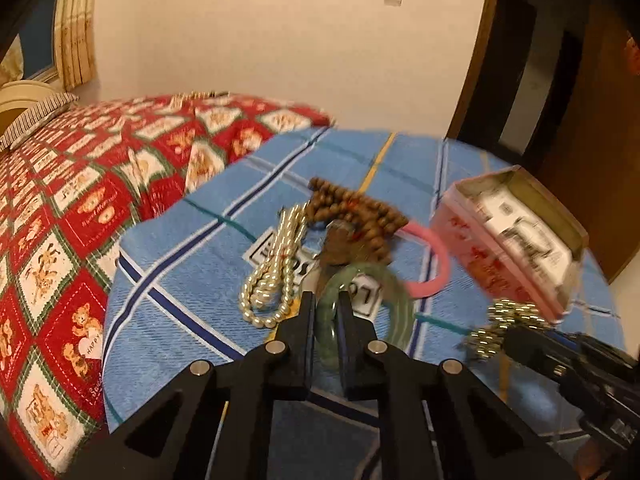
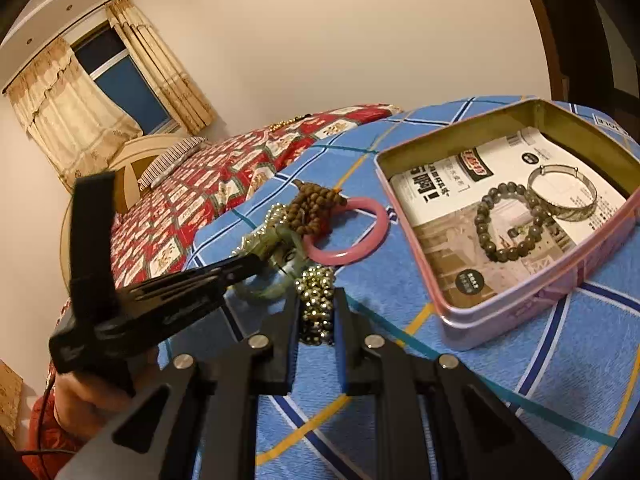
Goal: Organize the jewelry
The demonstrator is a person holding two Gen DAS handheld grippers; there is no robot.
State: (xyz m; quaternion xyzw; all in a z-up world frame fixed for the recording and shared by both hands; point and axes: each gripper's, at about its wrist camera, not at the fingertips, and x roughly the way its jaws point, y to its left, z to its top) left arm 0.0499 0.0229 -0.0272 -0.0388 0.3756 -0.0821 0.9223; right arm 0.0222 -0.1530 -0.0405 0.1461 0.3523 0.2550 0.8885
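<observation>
My left gripper is shut on a green jade bangle, which also shows in the right wrist view. My right gripper is shut on a gold bead bracelet, which also shows in the left wrist view. A pearl necklace, brown wooden beads and a pink bangle lie on the blue checked cloth. An open pink tin holds a dark bead bracelet and a silver bangle.
A bed with a red patterned quilt lies to the left. A striped pillow and curtains are farther back. A dark wooden door stands at the right. Printed paper lines the tin.
</observation>
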